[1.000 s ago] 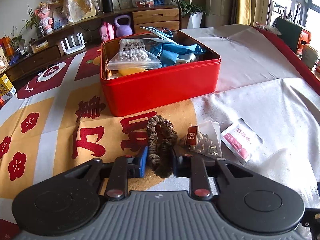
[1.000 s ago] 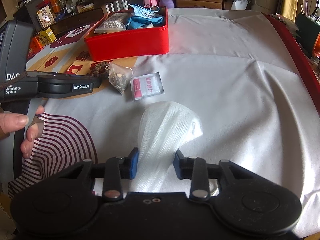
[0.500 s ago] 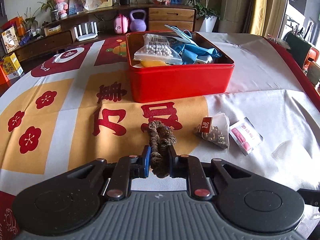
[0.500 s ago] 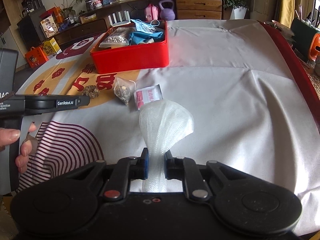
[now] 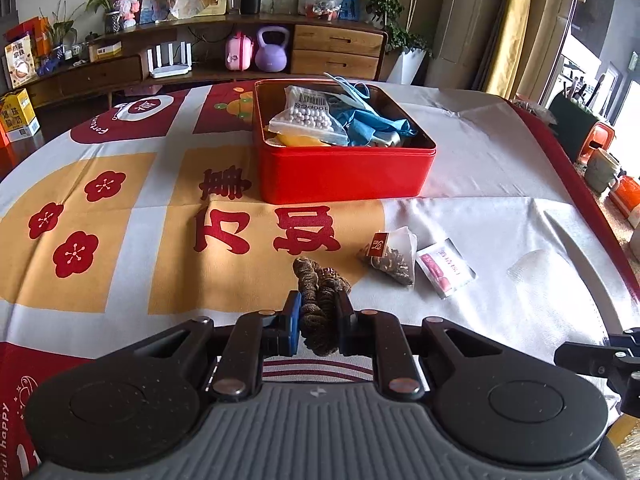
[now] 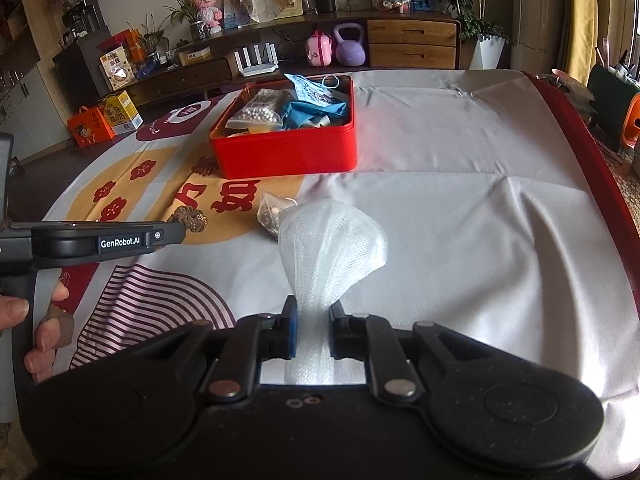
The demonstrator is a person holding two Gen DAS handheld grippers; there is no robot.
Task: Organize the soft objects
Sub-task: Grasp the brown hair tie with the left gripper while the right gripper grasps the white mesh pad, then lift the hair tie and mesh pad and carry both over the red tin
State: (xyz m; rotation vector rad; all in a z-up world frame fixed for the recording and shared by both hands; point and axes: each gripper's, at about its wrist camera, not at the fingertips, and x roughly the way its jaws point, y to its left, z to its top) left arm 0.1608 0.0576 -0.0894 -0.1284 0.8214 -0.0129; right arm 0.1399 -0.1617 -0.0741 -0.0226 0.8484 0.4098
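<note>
My left gripper (image 5: 318, 316) is shut on a brown crinkled scrunchie (image 5: 320, 292) and holds it above the tablecloth. My right gripper (image 6: 313, 324) is shut on a white mesh net (image 6: 332, 240), lifted off the cloth; the net also shows in the left wrist view (image 5: 536, 268). A red tin box (image 5: 340, 172) stands ahead, holding a bag of white beads (image 5: 310, 116), blue gloves (image 5: 372, 128) and a face mask. It also shows in the right wrist view (image 6: 288, 152). The left gripper body (image 6: 100, 236) and the scrunchie (image 6: 190, 218) show at the left there.
A triangular tea bag (image 5: 390, 258) and a pink-and-white sachet (image 5: 446, 268) lie on the cloth right of the scrunchie. The tea bag (image 6: 272, 208) is partly hidden behind the net. A red table edge (image 5: 576, 184) runs along the right. Shelves and drawers stand beyond the table.
Both grippers closed, the left on the scrunchie and the right on the net, then both rose and drew back from the box, lifting what they hold.
</note>
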